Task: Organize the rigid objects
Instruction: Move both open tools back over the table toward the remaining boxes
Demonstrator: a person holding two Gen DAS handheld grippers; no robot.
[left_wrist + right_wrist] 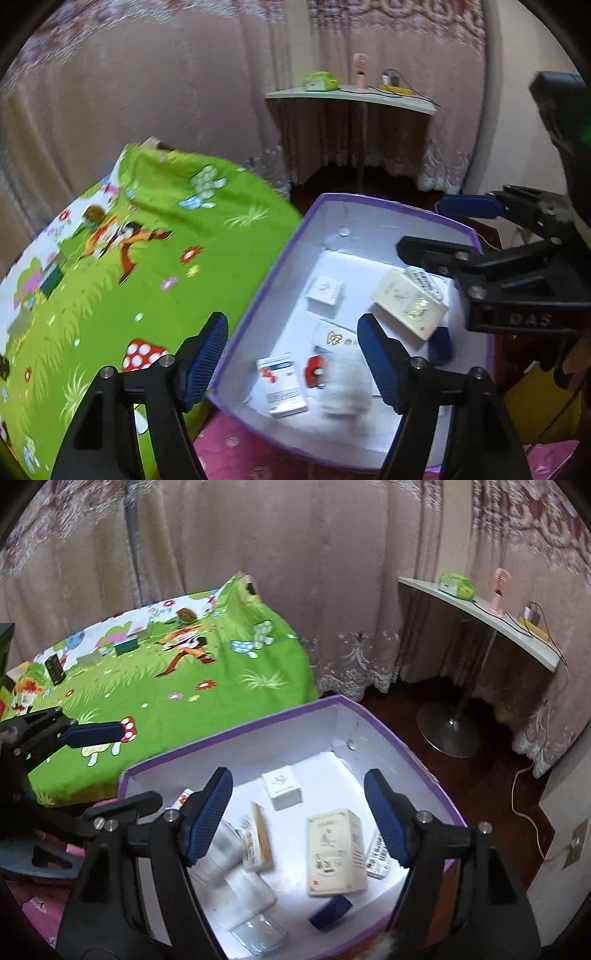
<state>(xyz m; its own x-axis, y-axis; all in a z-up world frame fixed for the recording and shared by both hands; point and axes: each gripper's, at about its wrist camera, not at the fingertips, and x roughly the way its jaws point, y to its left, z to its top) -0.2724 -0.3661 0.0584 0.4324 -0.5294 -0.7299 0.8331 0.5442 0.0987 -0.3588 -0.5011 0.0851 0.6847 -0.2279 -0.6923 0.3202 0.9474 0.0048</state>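
Both claws are hanging over the purple-rimmed box (402, 746), and both are gaping wide with nothing between their blue pads. The left claw (293, 363) is hovering at the box's near-left corner; the right claw (303, 818) is sitting above the middle of the white interior.

Inside, the cream carton (334, 853) is showing off a printed figure on its face, lying flat at about 5 o'clock in the right wrist view, its long axis running from 6 toward 12. Touching its right side, a small white printed packet (376, 856) is lying along the same line. A dark blue box (330, 912) is tilting at 6 o'clock, long axis pointing toward 2. The little white box (282, 788) is resting near the centre, square to the far wall. A yellow-edged box (256, 840) is blurring at 7 o'clock beside a clear plastic jar (240, 886) lying on its side. In the left wrist view, a red-and-white packet (282, 384) is lying flat at the near-left corner.

The green cartoon bedsheet (177, 679) is spreading out at 10 o'clock, beside the box.
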